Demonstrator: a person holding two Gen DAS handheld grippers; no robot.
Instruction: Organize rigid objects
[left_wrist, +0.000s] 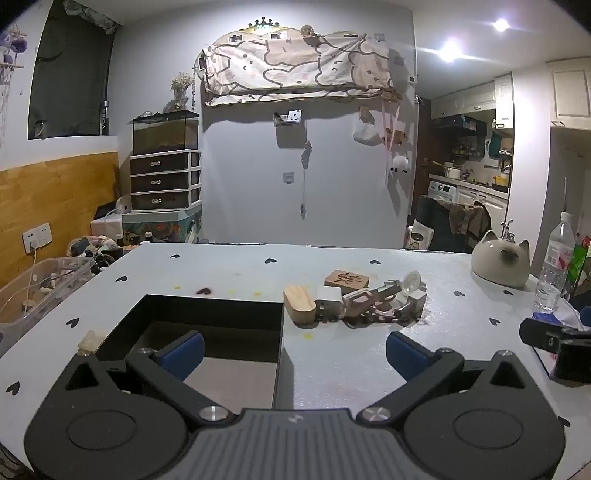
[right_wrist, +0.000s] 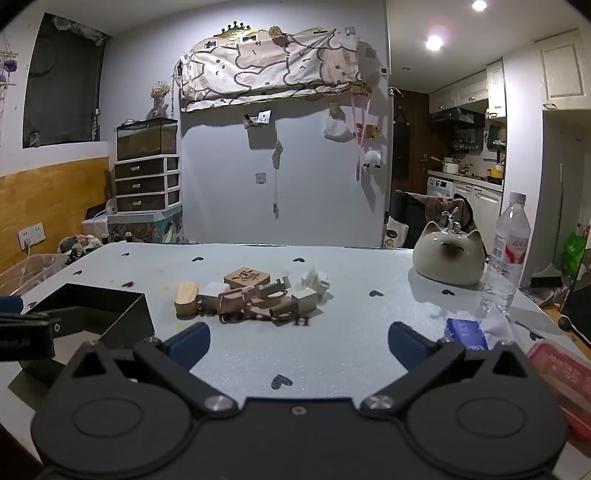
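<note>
Pale heart-print tablecloth (left_wrist: 236, 269), dim kitchen (right_wrist: 469, 162) behind

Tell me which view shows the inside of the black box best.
The left wrist view. It looks down over the near wall of the black box, so the bare grey floor inside shows. The right wrist view catches the black box from the side at the left edge, walls only, partly behind the left hand-held gripper.
</note>
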